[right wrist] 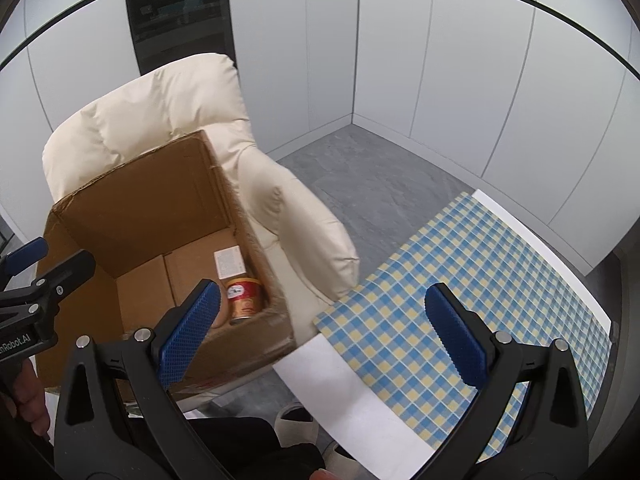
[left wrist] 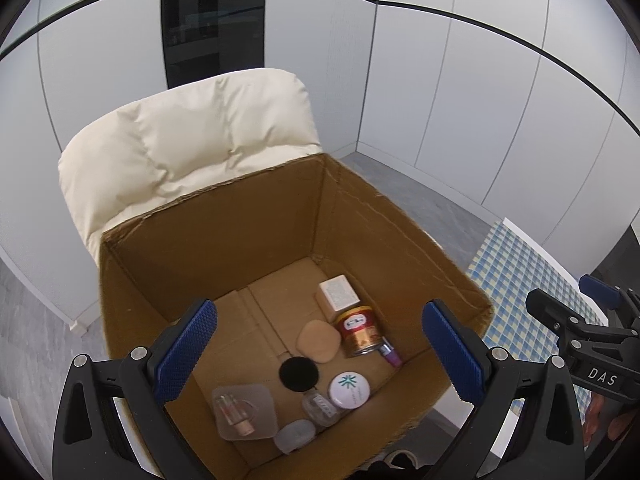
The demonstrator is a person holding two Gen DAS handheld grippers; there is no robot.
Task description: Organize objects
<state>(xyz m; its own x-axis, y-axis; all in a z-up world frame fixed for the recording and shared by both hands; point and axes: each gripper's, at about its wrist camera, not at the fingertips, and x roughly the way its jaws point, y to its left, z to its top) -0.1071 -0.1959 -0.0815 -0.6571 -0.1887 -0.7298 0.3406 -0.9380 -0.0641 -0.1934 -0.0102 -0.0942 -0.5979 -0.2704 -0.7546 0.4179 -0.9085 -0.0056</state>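
Note:
An open cardboard box stands on a cream armchair. On its floor lie a red and gold can, a white carton, a tan sponge pad, a black disc, a white-lidded jar, a clear packet, a small purple tube and clear plastic pieces. My left gripper hovers open above the box, holding nothing. My right gripper is open and empty over the gap between the box and the checked tablecloth. The can and the carton also show in the right wrist view.
The blue and yellow checked cloth covers a white table to the right of the armchair. Grey floor and white wall panels lie beyond. A hand holds the left gripper's handle. A light shoe shows below.

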